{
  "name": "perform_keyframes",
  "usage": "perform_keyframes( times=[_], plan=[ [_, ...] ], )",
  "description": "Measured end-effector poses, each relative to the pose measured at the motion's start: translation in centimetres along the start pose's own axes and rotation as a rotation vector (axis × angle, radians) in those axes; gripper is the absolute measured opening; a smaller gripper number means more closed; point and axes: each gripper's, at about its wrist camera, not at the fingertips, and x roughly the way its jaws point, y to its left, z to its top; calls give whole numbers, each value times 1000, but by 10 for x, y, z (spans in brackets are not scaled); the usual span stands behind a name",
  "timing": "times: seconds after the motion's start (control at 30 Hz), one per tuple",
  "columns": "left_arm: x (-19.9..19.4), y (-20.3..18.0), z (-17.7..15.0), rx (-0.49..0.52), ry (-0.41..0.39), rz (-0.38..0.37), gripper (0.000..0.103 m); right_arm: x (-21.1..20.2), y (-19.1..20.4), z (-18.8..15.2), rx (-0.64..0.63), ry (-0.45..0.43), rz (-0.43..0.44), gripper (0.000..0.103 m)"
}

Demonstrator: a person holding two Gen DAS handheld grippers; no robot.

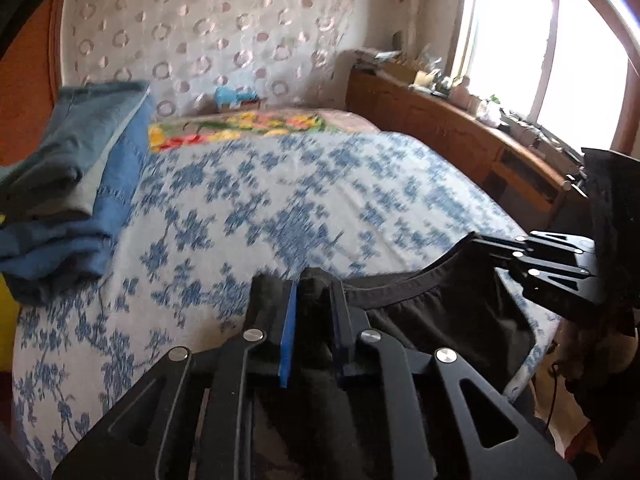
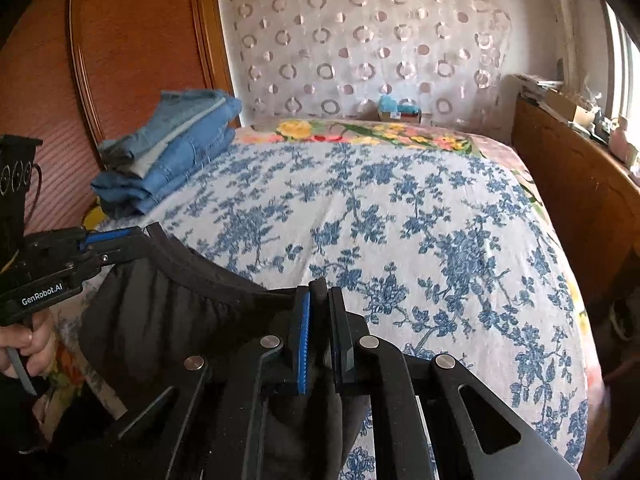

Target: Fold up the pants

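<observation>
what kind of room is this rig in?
Looks like a home bedroom: a bed under a blue floral cover, a stack of folded jeans at its edge, and a cluttered wooden sideboard beneath the window.

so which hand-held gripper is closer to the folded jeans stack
Left. The left hand-held gripper grips the black pants' waistband on the side by the folded jeans stack; the right hand-held gripper grips the waistband's far end.
</observation>
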Motion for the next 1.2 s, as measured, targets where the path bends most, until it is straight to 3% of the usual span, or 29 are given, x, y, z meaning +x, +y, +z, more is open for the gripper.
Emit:
perform_keyframes(
  times=[0.07, 0.27, 0.33, 0.43, 0.87, 1.2],
  plan=[
    [-2, 3, -3, -12, 3, 0, 22, -1, 1, 1, 8, 0, -5, 9],
    [-14, 5, -9, -6, -27, 7, 50, -19, -1, -1, 22, -26, -16, 27],
    [-16, 5, -11, -3, -28, 1, 60, -24, -4, -4, 32, -23, -25, 41],
    [-11, 8, -14, -14, -14, 4, 72, -32, -10, -11, 45, -20, -28, 50],
    [16, 16, -23, -31, 67, 18, 72, -7, -24, -22, 106, 107, 44, 52],
    [26, 16, -24, -31, 77, 21, 72, 6, -18, -17, 73, 109, 41, 52]
  ],
)
